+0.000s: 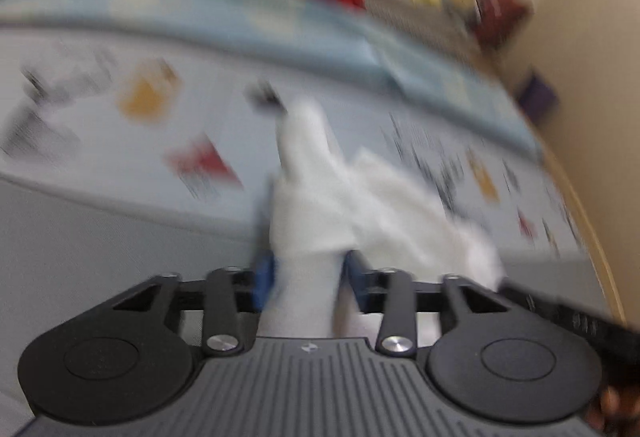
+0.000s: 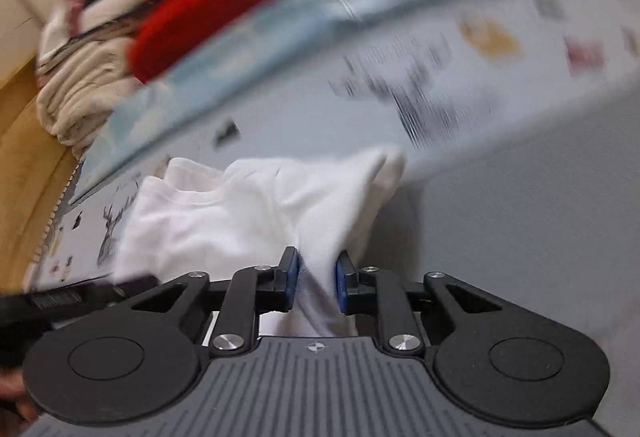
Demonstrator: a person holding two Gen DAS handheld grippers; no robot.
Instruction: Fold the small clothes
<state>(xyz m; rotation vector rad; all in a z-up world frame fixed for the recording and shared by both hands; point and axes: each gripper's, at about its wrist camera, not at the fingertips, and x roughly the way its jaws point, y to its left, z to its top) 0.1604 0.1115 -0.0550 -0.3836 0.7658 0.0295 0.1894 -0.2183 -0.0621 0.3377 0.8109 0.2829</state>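
White garment (image 2: 224, 213) spans between claws; left claw (image 1: 306, 277) and right claw (image 2: 316, 281) each pinch one bunched edge, cloth draping ahead, both equally near.

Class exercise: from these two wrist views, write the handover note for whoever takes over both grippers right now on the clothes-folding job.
Left gripper: white garment bunched between its blue pads, which look closed on it.
Right gripper: pads pinching another part of the same garment.
The garment hangs between both grippers over the patterned sheet, crumpled. Both views are blurred.
Pile of other clothes lies at the far end.
Done: garment picked up by two points.
Left: spread it flat, fold it, set it aside.
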